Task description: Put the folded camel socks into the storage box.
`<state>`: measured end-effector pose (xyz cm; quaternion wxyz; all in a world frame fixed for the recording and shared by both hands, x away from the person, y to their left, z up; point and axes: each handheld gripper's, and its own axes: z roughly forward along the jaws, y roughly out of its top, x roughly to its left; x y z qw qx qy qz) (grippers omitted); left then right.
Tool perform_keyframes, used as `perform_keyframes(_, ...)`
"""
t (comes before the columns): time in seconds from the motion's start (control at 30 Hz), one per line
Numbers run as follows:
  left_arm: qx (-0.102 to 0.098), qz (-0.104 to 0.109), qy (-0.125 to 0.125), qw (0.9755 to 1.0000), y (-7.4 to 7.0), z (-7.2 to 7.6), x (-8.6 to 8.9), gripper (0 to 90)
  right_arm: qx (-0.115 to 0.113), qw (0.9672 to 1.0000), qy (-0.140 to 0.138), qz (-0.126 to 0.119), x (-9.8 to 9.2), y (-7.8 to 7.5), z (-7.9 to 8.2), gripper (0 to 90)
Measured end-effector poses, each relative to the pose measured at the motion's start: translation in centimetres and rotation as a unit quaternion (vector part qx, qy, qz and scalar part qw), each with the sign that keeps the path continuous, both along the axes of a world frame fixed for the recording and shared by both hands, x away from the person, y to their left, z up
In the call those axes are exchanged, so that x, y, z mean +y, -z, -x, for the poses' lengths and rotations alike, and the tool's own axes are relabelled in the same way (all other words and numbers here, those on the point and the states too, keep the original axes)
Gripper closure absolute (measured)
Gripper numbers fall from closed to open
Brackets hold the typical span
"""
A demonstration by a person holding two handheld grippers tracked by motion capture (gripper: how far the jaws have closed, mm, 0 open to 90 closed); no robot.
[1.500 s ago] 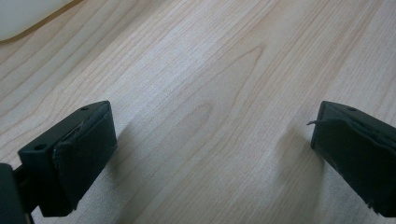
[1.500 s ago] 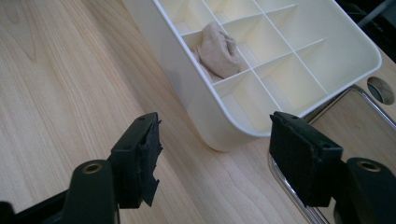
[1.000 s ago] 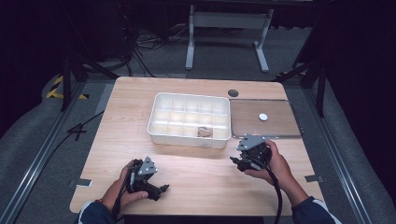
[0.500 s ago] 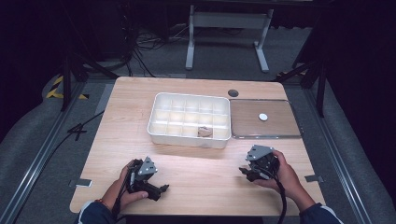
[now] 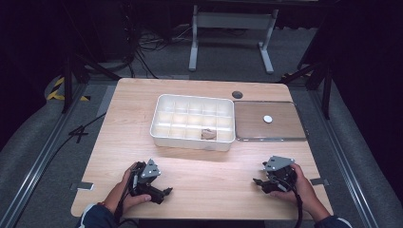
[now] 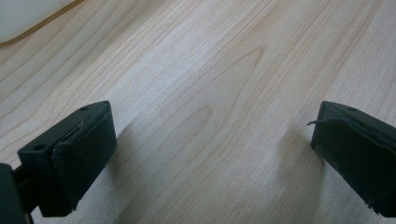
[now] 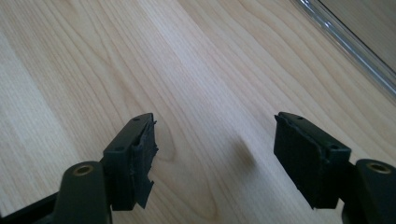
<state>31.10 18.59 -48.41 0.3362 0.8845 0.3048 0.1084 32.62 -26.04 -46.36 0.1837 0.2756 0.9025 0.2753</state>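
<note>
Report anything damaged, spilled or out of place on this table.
Nothing is spilled or askew. One oddity: the pad on the right gripper's left-hand finger looks torn and ragged along its edge. The white tray sits squarely, with a single small brownish object in one front compartment.

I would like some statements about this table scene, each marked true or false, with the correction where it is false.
1. The left gripper is open, with bare wood between its jaws. True.
2. The right gripper is shut on a small brown object. False: it is open and holds nothing.
3. The small brown object lies in a compartment of the white tray. True.
4. The clear lid lies on top of the white tray. False: it lies flat on the table, beside the tray.
5. Both grippers rest near the person's edge of the table. True.
</note>
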Motion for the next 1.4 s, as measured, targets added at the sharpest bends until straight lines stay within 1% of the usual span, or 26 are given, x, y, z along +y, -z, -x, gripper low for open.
perform_keyframes(0.03, 0.000, 0.000, 0.000, 1.0000, 0.0, 0.0, 0.0, 0.3, -0.001, 1.0000, 0.004, -0.001, -0.3, 0.2, 0.1, 29.6)
perform_keyframes(0.13, 0.000, 0.000, 0.000, 1.0000, 0.0, 0.0, 0.0, 0.4, 0.011, 0.9992, 0.017, -0.033, -1.3, 0.6, 0.4, 28.2)
perform_keyframes(0.2, 0.000, 0.000, 0.000, 1.0000, 0.0, 0.0, 0.0, 0.4, 0.009, 0.9983, 0.025, -0.051, -1.9, 0.9, 0.5, 26.1)
perform_keyframes(0.27, 0.000, 0.000, 0.000, 1.0000, 0.0, 0.0, 0.0, 0.4, 0.014, 0.9965, 0.034, -0.075, -2.5, 1.2, 0.7, 25.7)
perform_keyframes(0.3, 0.000, 0.000, 0.000, 1.0000, 0.0, 0.0, 0.0, 0.4, 0.020, 0.9939, 0.042, -0.100, -3.2, 1.7, 0.8, 24.0)
perform_keyframes(0.33, 0.000, 0.000, 0.000, 1.0000, 0.0, 0.0, 0.0, 0.4, 0.024, 0.9924, 0.047, -0.111, -3.4, 1.8, 0.9, 23.5)
perform_keyframes(0.4, -0.001, 0.000, 0.000, 1.0000, 0.0, 0.0, 0.0, 0.4, 0.007, 0.9905, 0.046, -0.129, -3.9, 2.3, 1.3, 23.0)
perform_keyframes(0.5, -0.001, 0.000, 0.001, 1.0000, 0.0, 0.0, 0.0, 0.4, 0.009, 0.9903, 0.049, -0.130, -4.1, 2.3, 1.5, 22.9)
perform_keyframes(1.07, -0.001, 0.000, 0.000, 1.0000, 0.0, 0.1, 0.0, 0.4, 0.010, 0.9903, 0.047, -0.131, -4.1, 2.3, 1.4, 22.6)
perform_keyframes(1.1, -0.001, 0.000, 0.000, 1.0000, 0.0, 0.1, 0.0, 0.4, 0.012, 0.9898, 0.048, -0.134, -4.1, 2.3, 1.4, 22.6)
perform_keyframes(1.4, -0.001, 0.000, 0.001, 1.0000, 0.0, 0.0, 0.0, 0.4, 0.011, 0.9902, 0.046, -0.131, -4.2, 2.3, 1.3, 22.5)
